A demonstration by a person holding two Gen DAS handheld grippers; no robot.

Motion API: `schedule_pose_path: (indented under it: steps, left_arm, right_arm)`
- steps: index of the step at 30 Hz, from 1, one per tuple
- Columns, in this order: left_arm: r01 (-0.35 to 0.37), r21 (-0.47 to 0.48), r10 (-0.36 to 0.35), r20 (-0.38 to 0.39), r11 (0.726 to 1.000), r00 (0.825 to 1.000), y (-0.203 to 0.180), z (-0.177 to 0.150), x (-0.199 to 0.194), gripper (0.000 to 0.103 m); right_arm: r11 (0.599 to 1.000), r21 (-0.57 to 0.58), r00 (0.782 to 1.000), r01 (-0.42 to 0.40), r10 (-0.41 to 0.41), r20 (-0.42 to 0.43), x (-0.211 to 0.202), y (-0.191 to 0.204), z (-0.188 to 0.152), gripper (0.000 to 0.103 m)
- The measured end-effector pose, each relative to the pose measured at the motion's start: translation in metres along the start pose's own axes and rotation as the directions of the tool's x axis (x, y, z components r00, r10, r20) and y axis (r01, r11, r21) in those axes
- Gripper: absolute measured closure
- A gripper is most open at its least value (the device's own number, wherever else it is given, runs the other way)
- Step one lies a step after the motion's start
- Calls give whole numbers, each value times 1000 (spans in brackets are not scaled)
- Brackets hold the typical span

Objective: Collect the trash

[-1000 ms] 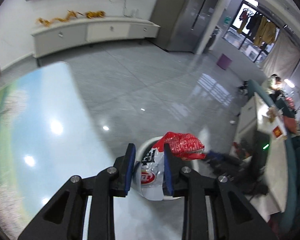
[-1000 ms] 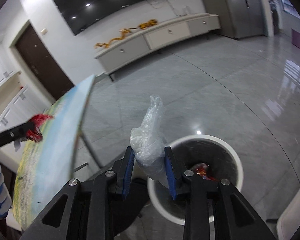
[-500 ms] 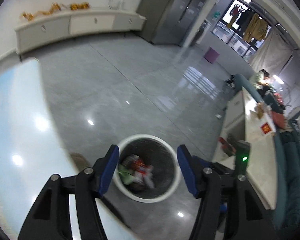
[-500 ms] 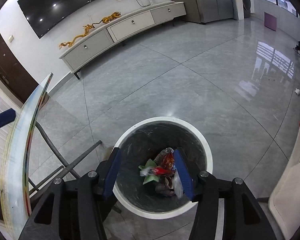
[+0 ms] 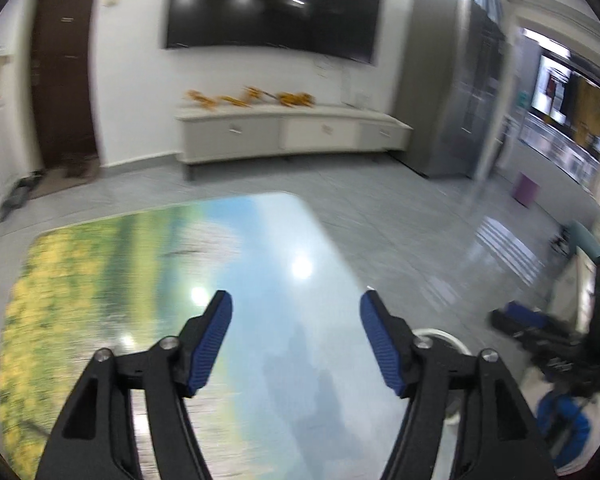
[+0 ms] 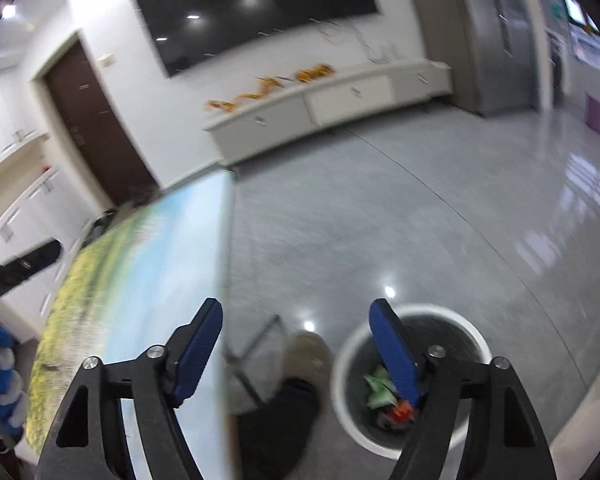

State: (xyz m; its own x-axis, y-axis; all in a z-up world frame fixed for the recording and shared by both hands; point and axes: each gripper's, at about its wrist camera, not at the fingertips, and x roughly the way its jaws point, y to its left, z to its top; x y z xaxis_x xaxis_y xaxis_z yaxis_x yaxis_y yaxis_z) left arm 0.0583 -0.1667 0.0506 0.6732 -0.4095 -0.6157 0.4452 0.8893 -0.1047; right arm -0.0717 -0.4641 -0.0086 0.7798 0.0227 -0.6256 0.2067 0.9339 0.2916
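My left gripper [image 5: 296, 312] is open and empty above the table [image 5: 148, 280], whose top bears a printed meadow-and-sky picture. My right gripper [image 6: 296, 320] is open and empty, held over the floor between the table edge [image 6: 204, 280] and the white round trash bin [image 6: 348, 412]. The bin holds green, red and clear wrappers [image 6: 378, 390]. A sliver of the bin's rim [image 5: 446, 336] shows past the right finger in the left wrist view. The left gripper's black finger [image 6: 28, 264] shows at the far left of the right wrist view.
A person's shoe and dark trouser leg [image 6: 300, 364] stand beside the bin. The table's metal legs [image 6: 256, 344] run below its edge. A white TV cabinet [image 5: 288, 136] lines the far wall under a black screen [image 5: 272, 4]. Dark equipment [image 5: 556, 360] lies at right.
Both grippers opened and dropped their bags into the bin, the left a red-and-white snack bag, the right a clear plastic bag. Both then tilted up; the left swung back over the table.
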Motion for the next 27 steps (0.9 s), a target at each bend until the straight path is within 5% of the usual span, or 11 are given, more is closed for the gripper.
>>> schedule_pose_path:
  steps: [4,11,18,27]
  left_arm:
    - [-147,-76,154,84,986,985,61,-1,-35,27]
    - [-350,-206,385,168,914,907,145,-6,-85,15]
    - [-440,-318,510,186,840,840,198,-4,-109,12]
    - [-500,-387,595,181,775,783,210,-2,-112,10]
  right_arm:
    - [995,-89,997,-52,57,56,-5,55,20,15]
    - [982,-179,986,-53,80,145,-5,129,43,0]
    - [975,-218,978,-36,80,194,2,170,55,0]
    - [975,-220,961,45,18,275,7,185,62,0]
